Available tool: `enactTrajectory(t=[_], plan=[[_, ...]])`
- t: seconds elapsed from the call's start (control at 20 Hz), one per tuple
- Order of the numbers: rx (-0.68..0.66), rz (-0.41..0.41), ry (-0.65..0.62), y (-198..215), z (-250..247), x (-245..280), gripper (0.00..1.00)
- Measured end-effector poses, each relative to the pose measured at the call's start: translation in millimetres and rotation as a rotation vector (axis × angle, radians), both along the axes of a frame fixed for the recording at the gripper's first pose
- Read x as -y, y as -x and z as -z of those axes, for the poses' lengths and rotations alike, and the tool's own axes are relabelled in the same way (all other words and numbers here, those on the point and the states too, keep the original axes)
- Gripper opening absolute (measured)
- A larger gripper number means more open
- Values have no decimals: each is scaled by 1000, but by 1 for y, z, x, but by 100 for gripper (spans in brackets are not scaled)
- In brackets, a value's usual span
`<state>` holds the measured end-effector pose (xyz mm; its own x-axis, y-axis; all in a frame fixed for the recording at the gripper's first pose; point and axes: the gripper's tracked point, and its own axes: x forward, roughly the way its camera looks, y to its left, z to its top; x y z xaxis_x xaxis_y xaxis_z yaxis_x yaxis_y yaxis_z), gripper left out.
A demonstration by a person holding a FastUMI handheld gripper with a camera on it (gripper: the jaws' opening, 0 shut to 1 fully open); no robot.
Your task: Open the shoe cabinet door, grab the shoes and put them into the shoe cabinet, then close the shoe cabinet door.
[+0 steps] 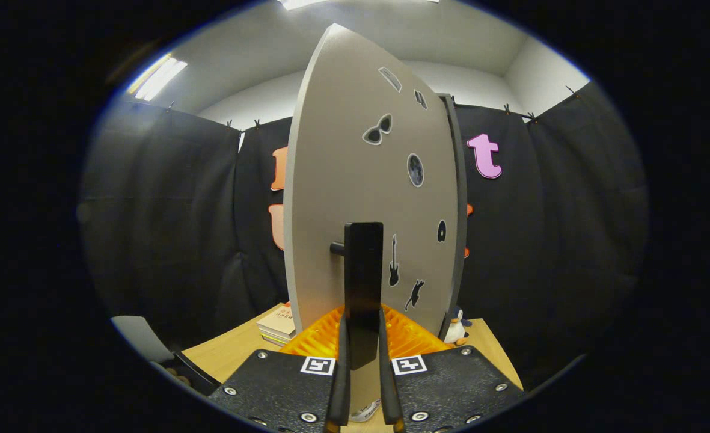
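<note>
The shoe cabinet's grey door [342,180] stands tall right in front of me, dotted with small stickers and seen at an angle. Its black vertical bar handle [364,270] sticks out from the door on a short peg. The handle's lower end sits between my fingers. My gripper [364,343] is shut on the handle, with both fingers [321,340] pressed against its sides. A narrow strip of the cabinet's body [460,204] shows along the door's right edge.
The cabinet stands on a wooden table [228,355]. A stack of books [278,325] lies left of the door's foot, and a small penguin toy [455,328] stands at its right. A dark object [193,374] sits at the table's near left corner.
</note>
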<state>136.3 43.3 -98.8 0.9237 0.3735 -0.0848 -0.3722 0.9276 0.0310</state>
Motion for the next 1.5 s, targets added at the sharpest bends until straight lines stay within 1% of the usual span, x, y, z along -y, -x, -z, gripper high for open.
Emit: enactTrajectory(t=[0.15, 0.55, 0.8, 0.95, 1.05, 1.2, 1.35, 1.5], plan=[[4, 11, 1, 1, 1, 23, 20], [-1, 84, 19, 6, 9, 90, 19], [-1, 182, 31, 8, 10, 125, 19], [2, 249, 42, 13, 12, 142, 17], [-3, 295, 34, 20, 12, 146, 17], [-13, 362, 36, 34, 19, 142, 14], [-18, 397, 55, 47, 24, 119, 13], [-34, 437, 42, 60, 32, 93, 13]])
